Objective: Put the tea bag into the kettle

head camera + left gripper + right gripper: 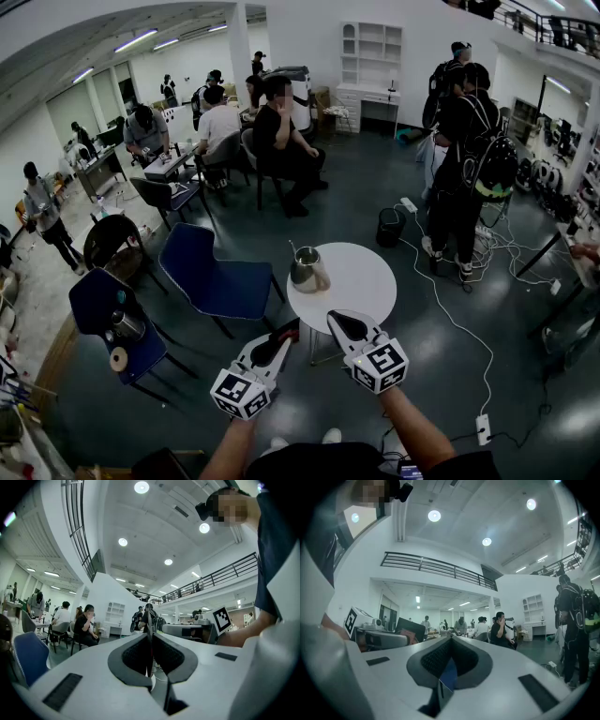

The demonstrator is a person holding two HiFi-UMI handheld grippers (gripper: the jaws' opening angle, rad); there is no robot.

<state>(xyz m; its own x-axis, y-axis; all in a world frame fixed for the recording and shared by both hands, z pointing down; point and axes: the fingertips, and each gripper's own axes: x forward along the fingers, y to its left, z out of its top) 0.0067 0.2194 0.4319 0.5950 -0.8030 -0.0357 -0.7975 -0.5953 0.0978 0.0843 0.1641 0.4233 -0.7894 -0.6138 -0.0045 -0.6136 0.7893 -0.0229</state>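
Observation:
A metal kettle (308, 269) stands on the left part of a small round white table (361, 281). Both grippers are held level just in front of the table's near edge, side by side and short of the kettle. My right gripper (334, 320) (451, 639) is shut, and a flat blue and white tea bag (447, 677) is pinched low between its pads. My left gripper (285, 334) (150, 637) is shut with its pads pressed together; I make out nothing held in it. Each gripper view shows the other gripper's marker cube (221, 618) (351, 619) alongside.
Blue chairs (220, 277) (103, 309) stand left of the table. A black bin (390, 227) sits behind it. White cables and a power strip (484, 428) trail over the floor at the right. A person with a backpack (469, 178) stands at the right; others sit at the back.

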